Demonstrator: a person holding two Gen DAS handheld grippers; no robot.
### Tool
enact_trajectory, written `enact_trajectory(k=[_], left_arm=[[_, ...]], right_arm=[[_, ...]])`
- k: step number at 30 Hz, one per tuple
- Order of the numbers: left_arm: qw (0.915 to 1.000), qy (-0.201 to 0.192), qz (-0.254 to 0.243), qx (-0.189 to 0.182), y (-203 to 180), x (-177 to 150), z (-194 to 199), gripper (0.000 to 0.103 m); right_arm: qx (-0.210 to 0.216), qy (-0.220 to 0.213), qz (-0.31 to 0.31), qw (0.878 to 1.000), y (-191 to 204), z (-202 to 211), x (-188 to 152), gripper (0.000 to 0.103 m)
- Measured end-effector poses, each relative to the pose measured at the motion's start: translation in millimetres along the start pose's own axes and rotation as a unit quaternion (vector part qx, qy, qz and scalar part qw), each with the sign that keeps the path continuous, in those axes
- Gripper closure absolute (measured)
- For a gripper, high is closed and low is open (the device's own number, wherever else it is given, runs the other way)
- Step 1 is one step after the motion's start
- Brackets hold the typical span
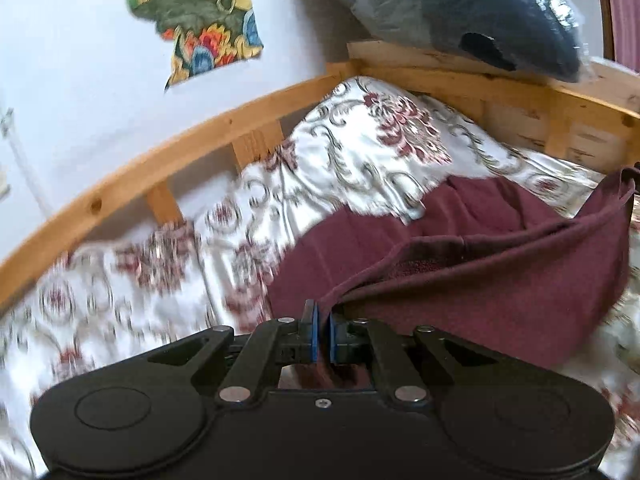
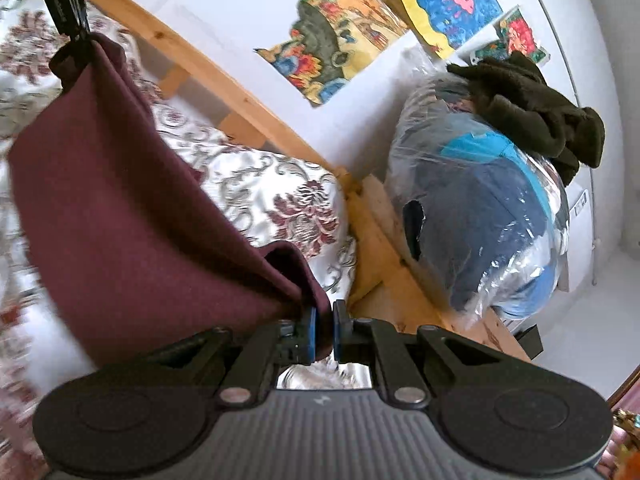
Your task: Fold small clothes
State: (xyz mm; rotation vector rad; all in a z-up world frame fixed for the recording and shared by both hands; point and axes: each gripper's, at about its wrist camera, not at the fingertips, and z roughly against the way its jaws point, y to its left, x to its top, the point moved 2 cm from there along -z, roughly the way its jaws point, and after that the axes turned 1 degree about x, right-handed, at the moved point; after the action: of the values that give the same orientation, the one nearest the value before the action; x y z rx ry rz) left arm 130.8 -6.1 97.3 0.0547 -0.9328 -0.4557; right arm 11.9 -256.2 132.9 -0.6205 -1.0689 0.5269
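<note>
A maroon fleece garment (image 1: 500, 280) hangs stretched above the floral bedspread (image 1: 168, 280), held at two corners. My left gripper (image 1: 323, 316) is shut on one corner of it, its blue pads pinching the hem. In the right wrist view the same maroon garment (image 2: 132, 220) sags between the two tools. My right gripper (image 2: 325, 312) is shut on its near corner. The left gripper (image 2: 78, 34) shows at the top left of that view, pinching the far corner. The cloth's lower part still lies on the bed.
A pine bed frame (image 1: 168, 168) runs along the white wall. A plastic-wrapped blue bundle (image 2: 492, 216) sits on the frame's corner, with a dark olive garment (image 2: 532, 108) on top. Colourful pictures (image 2: 352, 32) hang on the wall.
</note>
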Motion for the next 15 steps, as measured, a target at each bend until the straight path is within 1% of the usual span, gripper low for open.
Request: enact_trajectory(k=[4, 7, 10, 15], left_arm=[[0.9996, -0.005, -0.019, 0.019, -3, 27, -49, 0.097], [0.9989, 0.002, -0.025, 0.04, -5, 35, -91, 0.097], [0.9982, 0.028, -0.003, 0.053, 0, 36, -131, 0.097], [0.9967, 0.047, 0.048, 0.045, 8, 30, -179, 0.097]], right_arm=[[-0.003, 0.018, -0.029, 0.999, -3, -61, 0, 0.093], [0.0, 0.023, -0.036, 0.999, -1, -98, 1, 0.093], [0.005, 0.03, -0.044, 0.999, 4, -127, 0, 0.093], [0.02, 0.051, -0.058, 0.997, 17, -166, -9, 0.093]])
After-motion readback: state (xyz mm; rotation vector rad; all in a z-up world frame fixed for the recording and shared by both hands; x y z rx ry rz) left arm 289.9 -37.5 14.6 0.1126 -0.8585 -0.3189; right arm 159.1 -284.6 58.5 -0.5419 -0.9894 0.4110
